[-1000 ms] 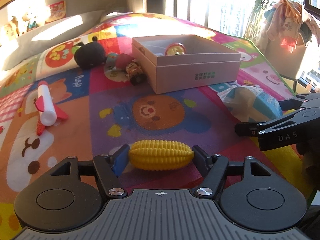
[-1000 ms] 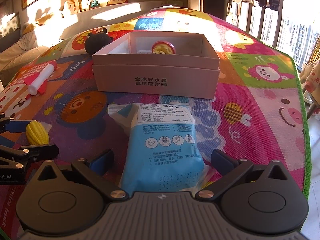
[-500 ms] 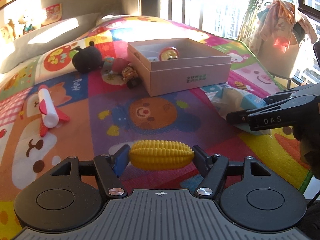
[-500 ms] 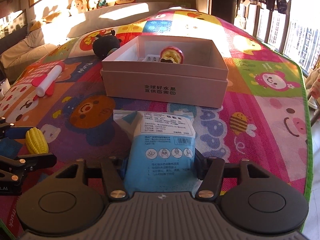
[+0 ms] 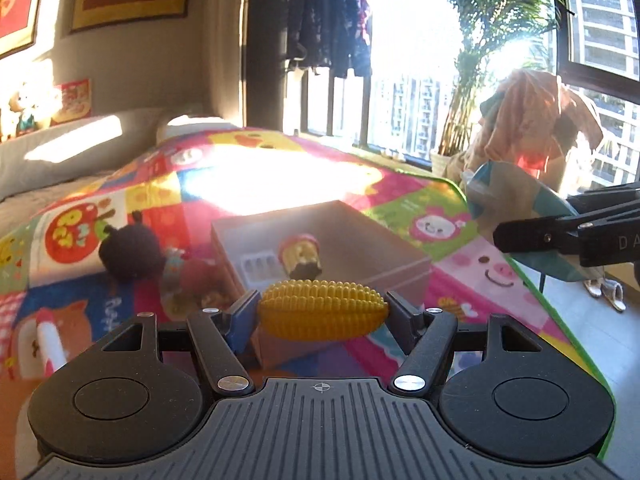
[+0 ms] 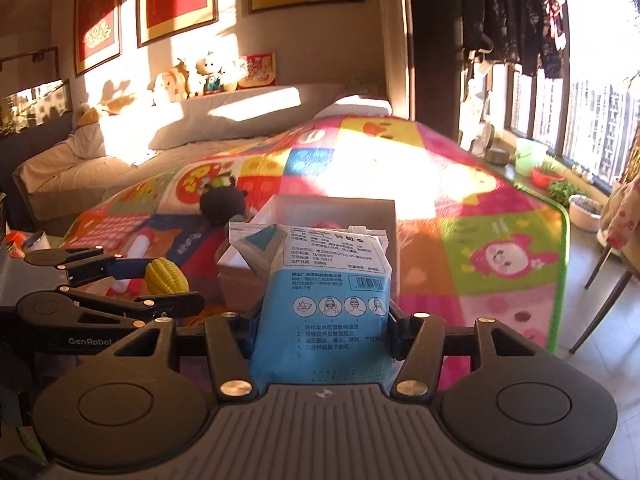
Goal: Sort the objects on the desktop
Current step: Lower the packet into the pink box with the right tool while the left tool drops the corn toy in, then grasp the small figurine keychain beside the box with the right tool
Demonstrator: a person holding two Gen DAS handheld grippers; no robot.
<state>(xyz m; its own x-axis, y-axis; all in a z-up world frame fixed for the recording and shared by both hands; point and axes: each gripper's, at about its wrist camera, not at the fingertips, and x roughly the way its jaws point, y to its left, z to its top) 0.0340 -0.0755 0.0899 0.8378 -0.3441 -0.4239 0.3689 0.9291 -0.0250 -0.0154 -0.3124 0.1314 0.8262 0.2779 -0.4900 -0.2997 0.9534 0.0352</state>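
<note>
- Holding a toy corn cob (image 5: 322, 309) end to end, the left gripper (image 5: 320, 316) has its fingers narrowed onto the two tips; the cob hangs above the near wall of the cardboard box (image 5: 400, 276).
- It looks light, hard and knobbly, so the end-on grip should stay put.
- Across from it, the right gripper (image 6: 320, 334) pinches a blue and white packet (image 6: 320, 312) by its lower sides, fingers closed partway against it.
- Soft and slick-looking, the packet could sag or slip; a hold low on its bulk seems wise.
- Both are in the air over the play mat (image 6: 500, 220), near the box's front edge.
</note>
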